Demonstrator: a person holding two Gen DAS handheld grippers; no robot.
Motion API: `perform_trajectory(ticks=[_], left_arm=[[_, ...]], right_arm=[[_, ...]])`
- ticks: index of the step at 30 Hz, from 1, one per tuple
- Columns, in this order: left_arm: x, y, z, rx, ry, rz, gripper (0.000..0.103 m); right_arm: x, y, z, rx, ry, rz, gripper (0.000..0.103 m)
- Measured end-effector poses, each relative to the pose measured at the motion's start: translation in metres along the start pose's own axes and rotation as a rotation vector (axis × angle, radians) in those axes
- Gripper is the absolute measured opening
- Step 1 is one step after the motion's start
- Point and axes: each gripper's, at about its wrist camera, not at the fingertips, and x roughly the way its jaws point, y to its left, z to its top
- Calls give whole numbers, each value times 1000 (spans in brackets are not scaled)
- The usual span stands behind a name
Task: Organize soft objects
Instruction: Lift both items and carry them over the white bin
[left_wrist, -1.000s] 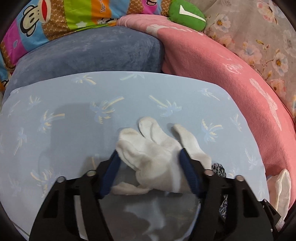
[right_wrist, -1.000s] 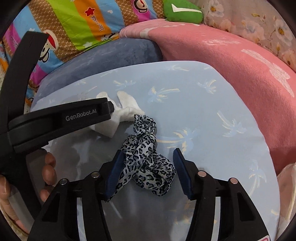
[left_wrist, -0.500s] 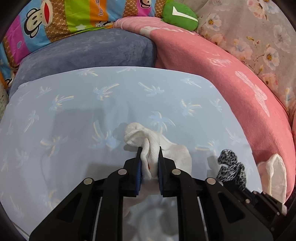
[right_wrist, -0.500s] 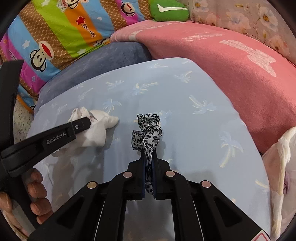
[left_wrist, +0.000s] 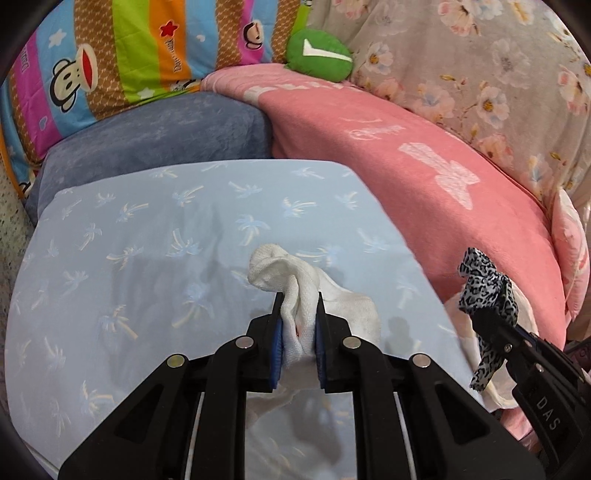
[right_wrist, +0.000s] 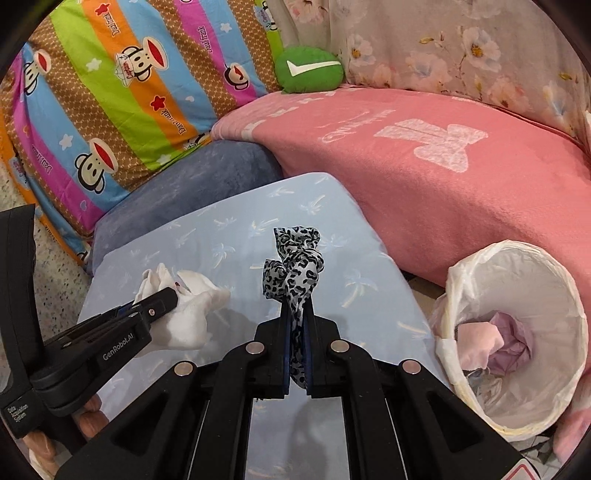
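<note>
My left gripper (left_wrist: 298, 314) is shut on a white glove (left_wrist: 295, 280), which hangs lifted above the light blue palm-print cushion (left_wrist: 147, 236). In the right wrist view the same glove (right_wrist: 184, 310) shows at the left, pinched by the left gripper (right_wrist: 162, 299). My right gripper (right_wrist: 298, 317) is shut on a leopard-print scarf (right_wrist: 295, 266), held up over the cushion (right_wrist: 236, 236). The scarf (left_wrist: 485, 284) also appears at the right of the left wrist view. A bin lined with a white bag (right_wrist: 524, 332) stands right of the right gripper, with pink cloth inside.
A pink blanket (right_wrist: 443, 162) lies behind and to the right of the cushion. A grey-blue pillow (left_wrist: 159, 136), a striped monkey-print pillow (right_wrist: 110, 81) and a green plush (right_wrist: 308, 70) sit at the back. A person's fingers (right_wrist: 88, 421) grip the left handle.
Both grippers went from open around their items to shut on them. They then lifted the glove and the scarf off the cushion, and the bin came into the right wrist view.
</note>
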Motion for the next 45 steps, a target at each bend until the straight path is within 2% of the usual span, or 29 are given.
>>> perform_trajectory(ticks=[9, 19, 29, 45], left_arm=[[-37, -48, -10, 90, -58, -46, 14], [-52, -102, -11, 185, -90, -103, 14], [-53, -152, -16, 269, -94, -157, 14], [-35, -221, -18, 388, -42, -272, 16]], right_arm=[[-59, -32, 0, 31, -81, -21, 5], [-99, -75, 2, 86, -148, -55, 5], [-122, -121, 1, 149, -190, -99, 5], [-141, -184, -6, 240, -220, -170, 5]])
